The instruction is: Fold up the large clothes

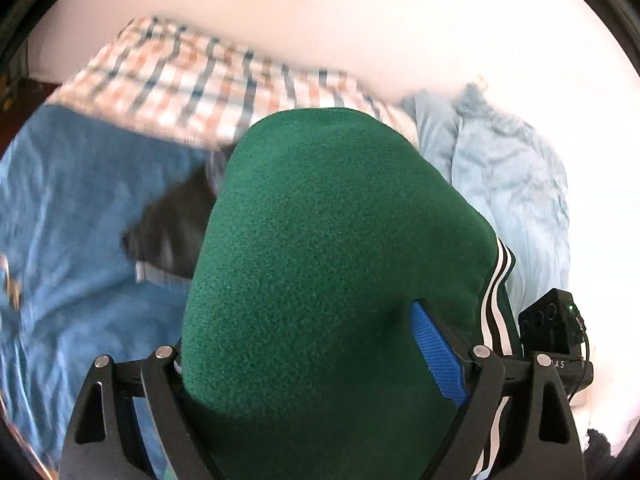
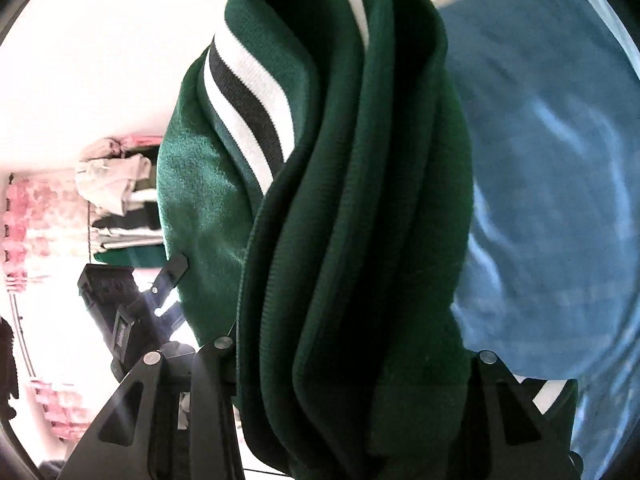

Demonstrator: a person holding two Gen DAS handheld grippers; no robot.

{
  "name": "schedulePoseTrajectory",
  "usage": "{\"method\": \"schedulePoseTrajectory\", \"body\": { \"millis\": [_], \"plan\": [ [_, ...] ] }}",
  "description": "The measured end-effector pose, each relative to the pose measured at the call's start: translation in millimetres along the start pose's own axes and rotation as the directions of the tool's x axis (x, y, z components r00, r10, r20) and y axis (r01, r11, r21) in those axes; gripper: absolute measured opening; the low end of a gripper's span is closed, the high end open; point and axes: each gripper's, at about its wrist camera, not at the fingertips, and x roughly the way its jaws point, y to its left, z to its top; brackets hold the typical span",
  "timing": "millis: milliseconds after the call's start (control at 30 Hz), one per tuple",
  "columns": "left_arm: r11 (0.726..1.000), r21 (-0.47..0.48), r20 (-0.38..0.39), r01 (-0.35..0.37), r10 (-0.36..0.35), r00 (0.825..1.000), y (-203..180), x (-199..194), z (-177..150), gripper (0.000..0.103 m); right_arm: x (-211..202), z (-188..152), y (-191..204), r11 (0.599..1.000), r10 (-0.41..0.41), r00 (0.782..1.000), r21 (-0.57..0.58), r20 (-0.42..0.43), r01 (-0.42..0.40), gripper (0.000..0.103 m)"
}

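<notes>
A thick folded green fleece garment (image 1: 328,240) with white and black stripes (image 1: 496,304) fills the left wrist view. My left gripper (image 1: 304,320) is shut on it with wide jaws; its blue pad (image 1: 440,352) presses the right side, and the other finger is hidden under the cloth. In the right wrist view the same green garment (image 2: 360,200) hangs in bunched layers, stripes (image 2: 248,112) on its left. My right gripper (image 2: 352,344) is shut on those layers, its fingertips buried in the fabric. The garment is held above the blue bedsheet (image 1: 72,208).
A checked shirt (image 1: 192,84) lies at the bed's far side, a light blue garment (image 1: 504,176) to its right, and a dark item (image 1: 172,228) on the sheet. Blue sheet (image 2: 552,200) shows right of the bundle. Shelves of folded clothes (image 2: 120,200) stand at left.
</notes>
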Motion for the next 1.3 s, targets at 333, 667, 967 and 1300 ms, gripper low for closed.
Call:
{"method": "schedulePoseTrajectory", "body": {
  "millis": [333, 667, 967, 1300],
  "plan": [
    [0.995, 0.006, -0.001, -0.100, 0.100, 0.995, 82.6, 114.7, 135.3, 0.088, 87.8, 223.9, 31.6, 0.997, -0.011, 0.999, -0.070, -0.046, 0.007, 0.046],
    [0.974, 0.044, -0.082, -0.220, 0.223, 0.971, 114.6, 165.8, 136.7, 0.090, 107.2, 288.0, -18.4, 0.969, -0.238, 0.970, -0.077, -0.048, 0.234, 0.067],
    [0.825, 0.194, 0.101, -0.531, 0.521, 0.847, 54.6, 89.7, 107.6, 0.096, 83.6, 186.1, 73.1, 0.625, -0.711, 0.639, -0.151, 0.292, 0.766, 0.093],
    [0.836, 0.239, 0.144, -0.494, 0.473, 0.869, -15.2, -33.9, 26.9, 0.100, 44.3, -14.2, 202.1, 0.498, -0.765, 0.458, -0.034, 0.454, 0.866, 0.096]
  ]
}}
